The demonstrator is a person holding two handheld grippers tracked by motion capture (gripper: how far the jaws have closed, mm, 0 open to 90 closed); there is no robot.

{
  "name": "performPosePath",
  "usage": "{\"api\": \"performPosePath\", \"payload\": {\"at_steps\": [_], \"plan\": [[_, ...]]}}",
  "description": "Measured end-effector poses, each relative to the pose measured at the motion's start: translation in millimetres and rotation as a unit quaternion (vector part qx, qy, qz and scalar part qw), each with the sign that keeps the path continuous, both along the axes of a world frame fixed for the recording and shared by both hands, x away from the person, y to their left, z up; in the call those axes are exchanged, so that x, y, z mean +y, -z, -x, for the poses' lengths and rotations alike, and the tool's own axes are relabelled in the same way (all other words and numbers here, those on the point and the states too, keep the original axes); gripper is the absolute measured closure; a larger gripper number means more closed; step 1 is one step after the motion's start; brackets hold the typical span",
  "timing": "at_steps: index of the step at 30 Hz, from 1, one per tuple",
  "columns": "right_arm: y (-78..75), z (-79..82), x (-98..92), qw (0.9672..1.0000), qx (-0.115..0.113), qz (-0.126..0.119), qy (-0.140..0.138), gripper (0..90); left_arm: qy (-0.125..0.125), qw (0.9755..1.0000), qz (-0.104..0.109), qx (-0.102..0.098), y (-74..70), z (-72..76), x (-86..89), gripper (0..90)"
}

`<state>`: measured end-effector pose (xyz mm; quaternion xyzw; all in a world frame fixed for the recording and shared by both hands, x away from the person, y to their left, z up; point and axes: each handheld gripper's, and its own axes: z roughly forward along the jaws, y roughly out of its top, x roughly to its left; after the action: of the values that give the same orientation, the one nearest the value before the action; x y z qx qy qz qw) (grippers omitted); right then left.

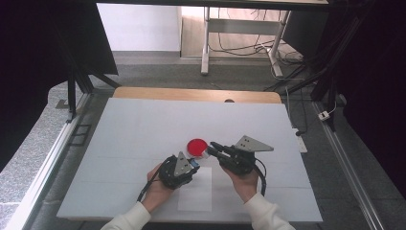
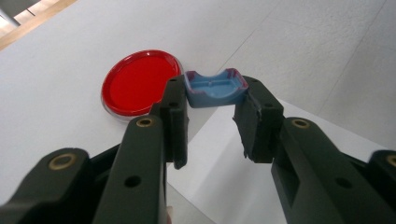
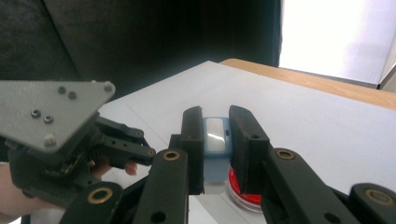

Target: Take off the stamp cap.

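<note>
Near the middle of the bench, both hands are bringing their tools together just beside a red round dish. The left tool is gripping a small blue piece between its two black jaws, which are pressing on its two ends; the piece is showing a curved hollow on its far edge and a trace of purple along its rim. The right tool is clamping a blue and white piece (a light blue body with a glossy white face) between its jaws, which are standing narrow and upright on either side of it. In the high view the left tool and the right tool are nearly meeting tip to tip, with the dish lying flat on the bench just beyond them. A white sheet of paper is lying on the bench under and between the two hands. The bench itself is wearing a pale white covering, with a strip of bare wood showing along its far edge. Beyond it, grey carpet is running to a white wall, where table legs and loose cables are standing (dark curtains and black frame rails are closing in both sides).
</note>
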<state>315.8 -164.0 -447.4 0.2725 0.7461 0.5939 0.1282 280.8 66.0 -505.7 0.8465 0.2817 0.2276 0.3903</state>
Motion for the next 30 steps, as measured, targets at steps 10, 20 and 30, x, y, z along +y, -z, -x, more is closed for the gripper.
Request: {"api": "performPosePath", "payload": {"at_steps": [10,20,30], "plan": [[3.9,-1.0,4.0,0.9999,0.004,0.01,-0.008,76.0,-0.007,0.9996,0.025,0.01,-3.5,-1.4,11.9,64.9],[4.6,-1.8,3.1,0.9999,0.004,0.012,-0.009,75.9,-0.011,0.9984,0.049,0.027,-8.3,2.0,28.6,64.9],[5.7,-2.7,2.1,0.9998,0.005,0.017,-0.011,75.9,-0.024,0.9965,0.073,0.033,-14.4,10.2,57.9,64.8]]}}
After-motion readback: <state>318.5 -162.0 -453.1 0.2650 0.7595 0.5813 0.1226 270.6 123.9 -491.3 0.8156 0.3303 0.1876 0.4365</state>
